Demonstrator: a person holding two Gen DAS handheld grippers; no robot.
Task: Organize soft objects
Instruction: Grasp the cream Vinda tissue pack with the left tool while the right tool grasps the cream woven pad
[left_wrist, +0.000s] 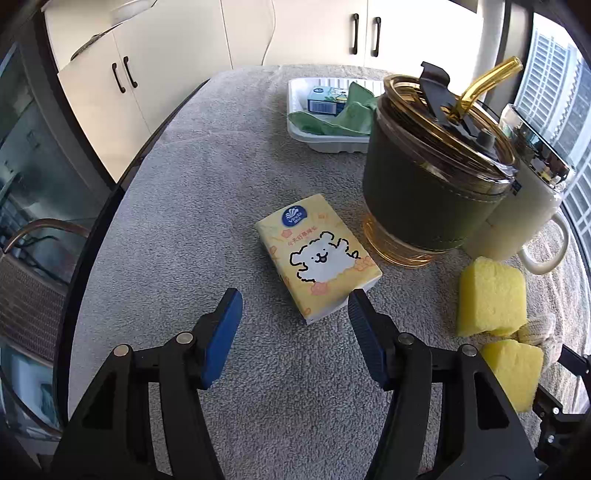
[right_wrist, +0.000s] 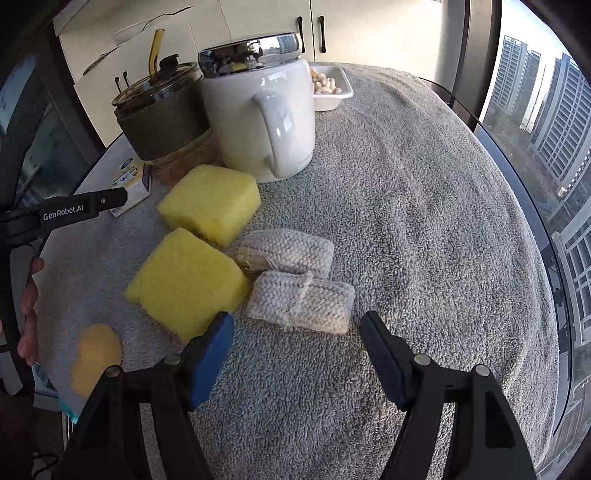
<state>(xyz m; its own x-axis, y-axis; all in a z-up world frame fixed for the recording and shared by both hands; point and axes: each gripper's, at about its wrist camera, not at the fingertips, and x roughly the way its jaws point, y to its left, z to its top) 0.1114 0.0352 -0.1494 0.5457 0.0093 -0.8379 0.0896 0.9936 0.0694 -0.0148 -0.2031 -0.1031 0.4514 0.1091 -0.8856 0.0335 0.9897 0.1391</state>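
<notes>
A yellow tissue pack with a white dog print lies on the grey towel, just ahead of my open left gripper; its near corner is by the right fingertip. Two yellow sponges lie to the right. In the right wrist view my right gripper is open and empty just short of two woven beige pads. The two sponges lie left of the pads. The tissue pack shows partly behind the left gripper's arm.
A white tray at the back holds a green cloth and a blue tissue pack. A dark-sleeved tumbler with straw and a white lidded mug stand mid-table. Another white tray holds pale pieces. Windows lie right.
</notes>
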